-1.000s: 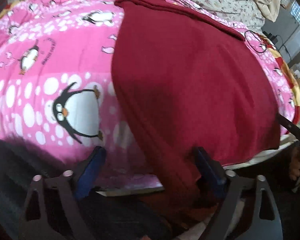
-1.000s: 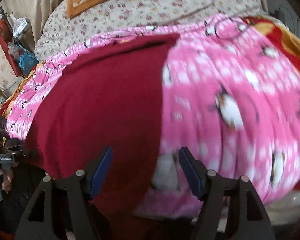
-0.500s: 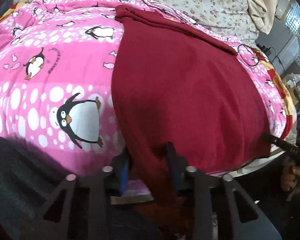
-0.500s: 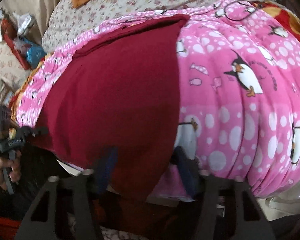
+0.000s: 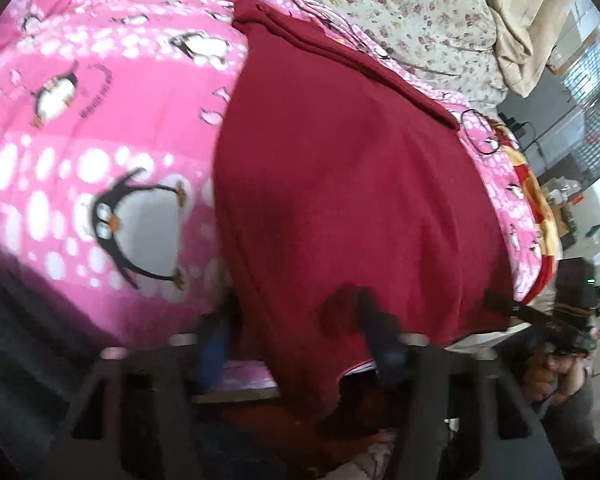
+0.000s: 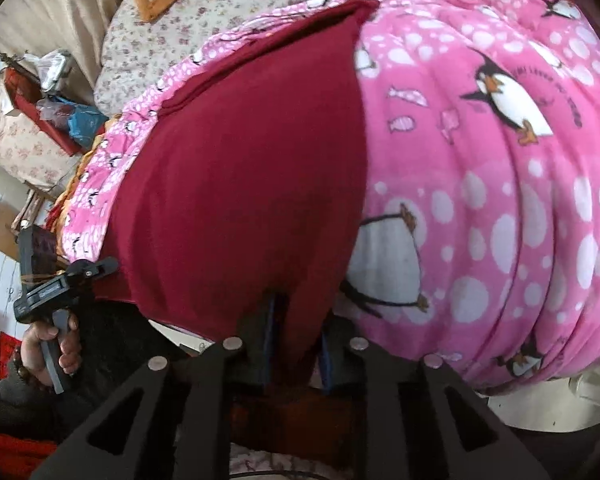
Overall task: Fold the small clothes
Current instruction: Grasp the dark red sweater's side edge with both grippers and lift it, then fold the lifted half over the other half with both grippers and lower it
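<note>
Left gripper [image 5: 296,332] just closing, fingers now clamped on the near left corner of the maroon garment [image 5: 352,184]. Spread flat over the pink penguin blanket [image 5: 100,128] on the bed, near edge hanging off. Right gripper [image 6: 296,344] closing too, fingers pinched on the near right corner. Both corners secured; ready, likely, for lifting and folding away.

Matt maroon cloth garment [image 5: 352,184] – fleecy pink blanket [image 5: 100,128]
</note>
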Available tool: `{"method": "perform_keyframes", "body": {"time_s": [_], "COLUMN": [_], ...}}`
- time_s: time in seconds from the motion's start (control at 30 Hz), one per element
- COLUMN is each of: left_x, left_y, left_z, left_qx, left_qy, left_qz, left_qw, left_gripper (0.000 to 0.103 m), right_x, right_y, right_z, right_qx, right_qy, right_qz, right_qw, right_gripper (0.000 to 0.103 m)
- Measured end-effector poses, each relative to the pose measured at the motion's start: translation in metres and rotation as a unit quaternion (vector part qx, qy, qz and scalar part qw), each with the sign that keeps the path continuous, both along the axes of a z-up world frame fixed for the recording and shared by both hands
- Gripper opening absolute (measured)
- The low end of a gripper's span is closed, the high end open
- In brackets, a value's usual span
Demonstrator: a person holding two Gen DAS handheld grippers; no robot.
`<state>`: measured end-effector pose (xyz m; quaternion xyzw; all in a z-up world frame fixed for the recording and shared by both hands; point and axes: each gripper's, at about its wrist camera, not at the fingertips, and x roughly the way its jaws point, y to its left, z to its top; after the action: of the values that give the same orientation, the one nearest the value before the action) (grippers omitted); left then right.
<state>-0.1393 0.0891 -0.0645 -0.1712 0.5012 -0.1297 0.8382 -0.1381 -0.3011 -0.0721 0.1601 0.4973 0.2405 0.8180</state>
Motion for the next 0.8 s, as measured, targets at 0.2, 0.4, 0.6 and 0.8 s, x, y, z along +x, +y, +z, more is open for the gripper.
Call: {"method": "perform_keyframes", "body": {"time_s": [0.2,0.4,0.6,0.8], "left_x": [-0.017,-0.049,-0.100,-0.047], "left_y": [0.012,0.031,0.038,0.042], "left_z": [0.045,0.109,0.161,0.164], "left_qx": [-0.005,-0.033,-0.071,-0.113], "left_qy": [-0.064,-0.148,-0.220,-0.210], "left_qz": [-0.006,-0.020,-0.051,0.011], "left_qw": [0.9979,0.9882,0.9717,0.9711], "left_gripper": [0.000,0.000,0.000,0.000], "right_x": [-0.025,-0.054,-0.099,-0.076], "right_y": [-0.003,-0.032,-0.044,-0.063], "right_z": [0.053,0.109,0.173,0.186], "right_qx": [0.044,0.103,0.119,0.139], "right_qy": [-0.122,-0.206,-0.290,-0.291], "right_qz": [0.023,0.009,0.042,0.006], "right_qw": [0.991,0.973,0.949,0.947], "right_gripper": [0.006,0.005,0.005,0.005]}}
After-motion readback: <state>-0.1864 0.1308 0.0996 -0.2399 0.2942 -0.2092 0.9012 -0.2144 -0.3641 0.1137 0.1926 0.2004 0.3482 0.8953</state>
